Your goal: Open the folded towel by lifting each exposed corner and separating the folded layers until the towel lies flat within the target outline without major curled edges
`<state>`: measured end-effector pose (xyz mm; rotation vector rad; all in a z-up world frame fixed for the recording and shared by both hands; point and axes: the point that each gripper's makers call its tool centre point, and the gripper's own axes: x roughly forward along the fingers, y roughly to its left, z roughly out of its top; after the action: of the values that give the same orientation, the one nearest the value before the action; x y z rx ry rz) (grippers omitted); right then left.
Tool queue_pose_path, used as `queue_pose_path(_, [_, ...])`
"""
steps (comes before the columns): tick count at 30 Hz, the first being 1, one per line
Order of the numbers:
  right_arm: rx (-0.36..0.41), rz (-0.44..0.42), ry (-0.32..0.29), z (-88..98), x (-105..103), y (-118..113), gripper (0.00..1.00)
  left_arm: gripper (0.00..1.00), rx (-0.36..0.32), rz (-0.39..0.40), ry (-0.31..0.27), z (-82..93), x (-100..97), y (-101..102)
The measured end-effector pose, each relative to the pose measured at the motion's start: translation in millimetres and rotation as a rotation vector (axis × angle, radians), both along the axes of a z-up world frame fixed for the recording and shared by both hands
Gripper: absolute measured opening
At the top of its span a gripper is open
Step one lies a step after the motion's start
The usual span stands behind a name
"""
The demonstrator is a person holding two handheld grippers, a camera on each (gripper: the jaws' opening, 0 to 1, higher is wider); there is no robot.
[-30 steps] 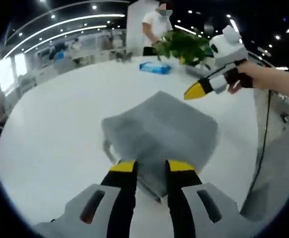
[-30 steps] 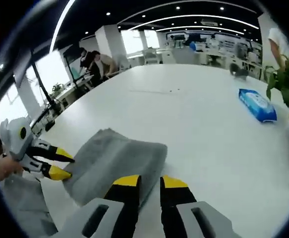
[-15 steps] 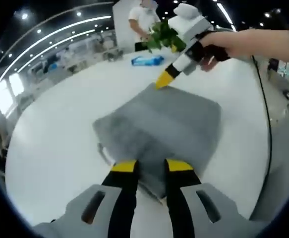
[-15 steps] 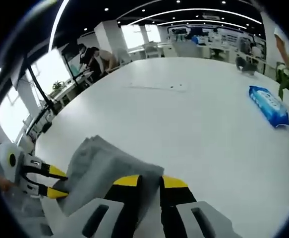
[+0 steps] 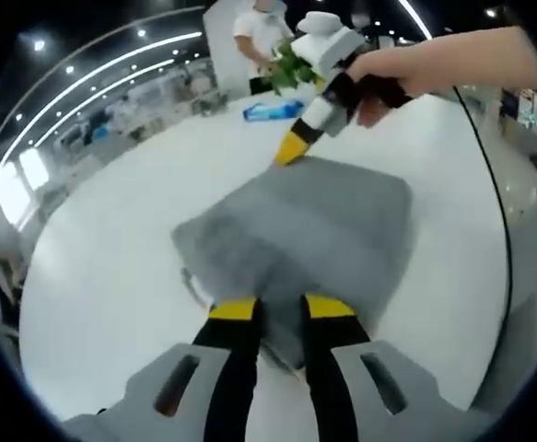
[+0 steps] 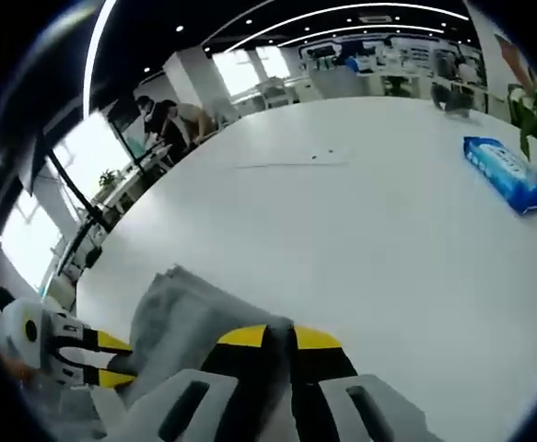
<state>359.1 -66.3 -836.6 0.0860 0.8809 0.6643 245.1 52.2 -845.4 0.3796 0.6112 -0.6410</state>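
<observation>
On white table [image 5: 102, 258], folded grey towel [image 5: 314, 230] between both hand-held grippers.

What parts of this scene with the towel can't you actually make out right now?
- Left gripper view: the towel's near edge is hidden behind the left claw, so its grip is unclear.
- Right gripper view: the towel's corner sits behind the right claw.
- Right gripper view: the blue packet's print is too small to read.

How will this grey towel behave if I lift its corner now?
Probably floppy: the towel shows soft, rounded folds. The stacked layers may lift together. It looks unlikely to slide much on the white table, though the right tool pinches only its edge.
</observation>
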Motion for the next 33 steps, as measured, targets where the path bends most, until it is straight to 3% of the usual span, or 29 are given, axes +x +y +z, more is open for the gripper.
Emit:
queue_pose_path(6, [-0.004,0.017,-0.081,18.4,-4,4,0.02,0.16,0.001,0.011,-0.004,0.2,-0.8,-1])
queue_pose_path(14, [0.052,0.037,-0.184,58.6,-14,13,0.02,0.15,-0.005,0.032,0.002,0.3,0.0,0])
queue_pose_path(16, [0.058,0.054,-0.236,72.1,-19,17,0.02,0.16,-0.014,0.047,0.007,0.1,0.7,0])
queue_pose_path(20, [0.063,0.077,-0.282,85.1,-27,22,0.01,0.16,-0.041,0.075,0.026,-0.3,2.3,2])
queue_pose_path(22, [0.040,0.107,-0.338,95.6,-36,25,0.01,0.16,-0.053,0.086,0.039,-0.4,3.2,2])
queue_pose_path(25, [0.030,0.123,-0.358,99.5,-40,28,0.01,0.16,-0.058,0.088,0.043,-0.5,3.4,2])
queue_pose_path(28, [-0.017,0.187,-0.437,113.8,-56,35,0.01,0.16,-0.073,0.100,0.053,-0.9,2.8,2])
queue_pose_path(33, [-0.031,0.219,-0.477,122.8,-72,39,0.01,0.16,-0.087,0.111,0.054,-0.9,3.5,3])
